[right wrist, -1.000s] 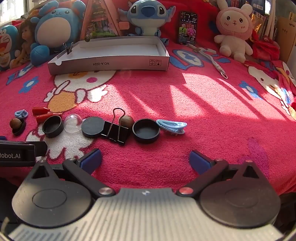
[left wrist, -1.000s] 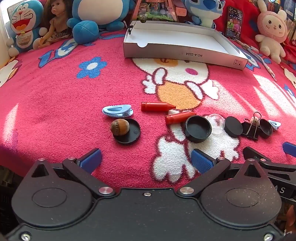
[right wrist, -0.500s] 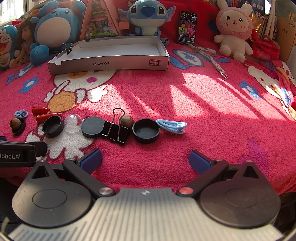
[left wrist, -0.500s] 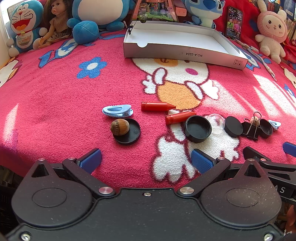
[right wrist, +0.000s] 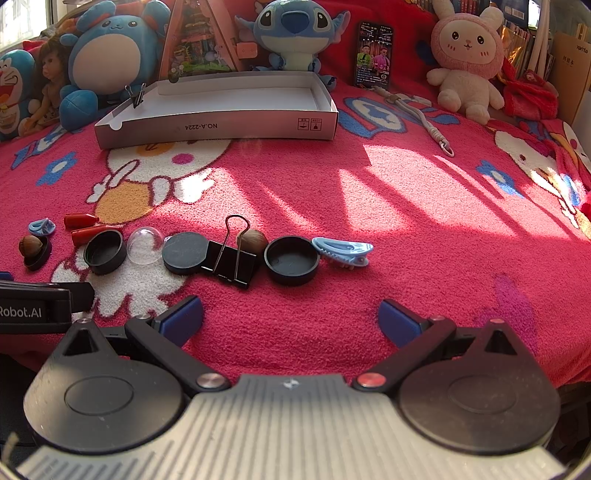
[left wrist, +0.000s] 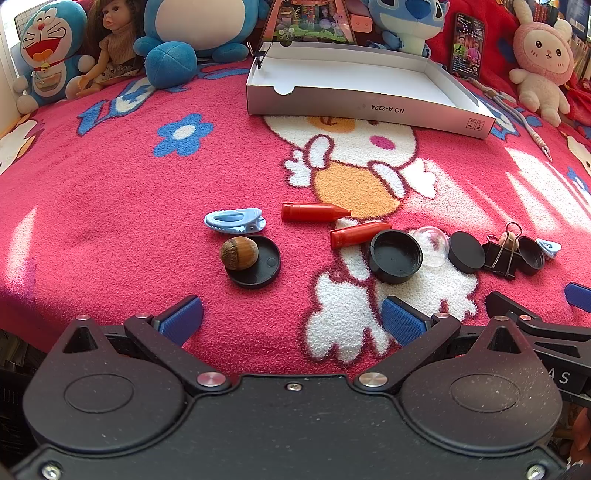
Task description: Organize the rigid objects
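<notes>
Small items lie in a row on the red blanket. A brown nut (left wrist: 239, 252) rests on a black lid (left wrist: 258, 264), beside a blue hair clip (left wrist: 235, 220) and two red crayons (left wrist: 314, 212). Further right are a black cup lid (left wrist: 396, 255), a clear dome (right wrist: 144, 244), a black disc (right wrist: 184, 252), a binder clip (right wrist: 231, 259), another nut (right wrist: 253, 240), a black cap (right wrist: 291, 259) and a second blue clip (right wrist: 343, 251). My left gripper (left wrist: 291, 320) and right gripper (right wrist: 290, 319) hover open near the blanket's front edge, both holding nothing.
An open white cardboard box (left wrist: 354, 105) sits at the back, with a small binder clip (right wrist: 137, 96) on its corner. Plush toys (right wrist: 291, 33), a doll (left wrist: 112, 40) and a card line the rear. A beaded cord (right wrist: 419, 116) lies at right.
</notes>
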